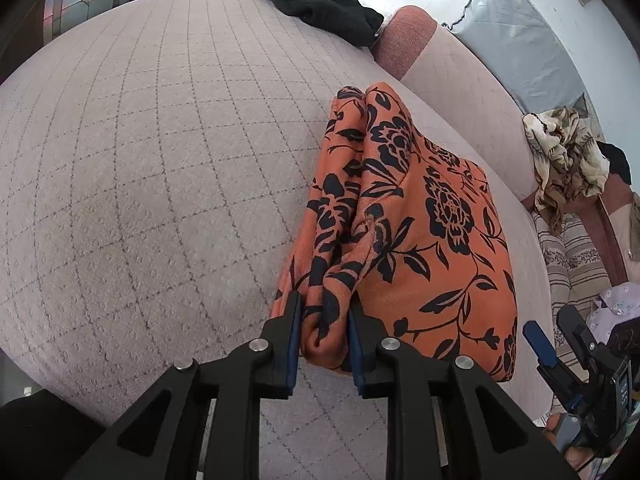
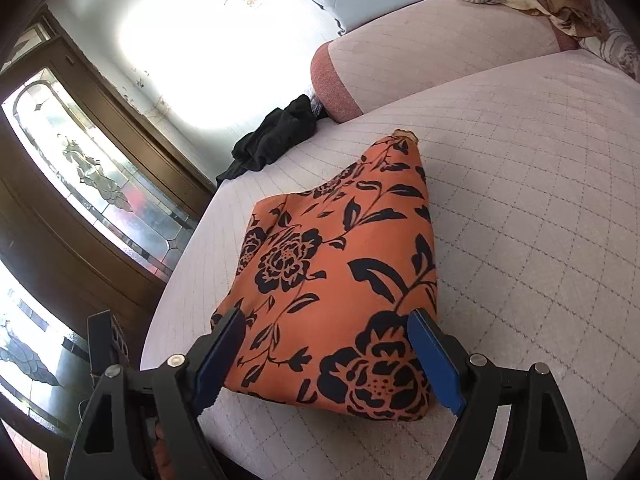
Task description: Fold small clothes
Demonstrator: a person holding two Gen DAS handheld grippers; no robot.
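Note:
An orange cloth with a black flower print point(image 1: 420, 216) lies folded on the pale quilted bed point(image 1: 140, 160). My left gripper point(image 1: 324, 320) is shut on a bunched edge of this cloth at its near left corner. In the right wrist view the same orange cloth point(image 2: 332, 280) lies between the spread fingers of my right gripper point(image 2: 326, 332), which is open and touches nothing that I can see. The right gripper also shows at the right edge of the left wrist view point(image 1: 580, 356).
A black garment point(image 1: 320, 4) lies at the far edge of the bed, also in the right wrist view point(image 2: 276, 140). A pink bolster point(image 2: 340, 76), a grey-blue pillow point(image 1: 516, 40) and a crumpled cream patterned cloth point(image 1: 564, 152) lie near the headboard. A wooden glass-panelled door point(image 2: 92, 184) stands beside the bed.

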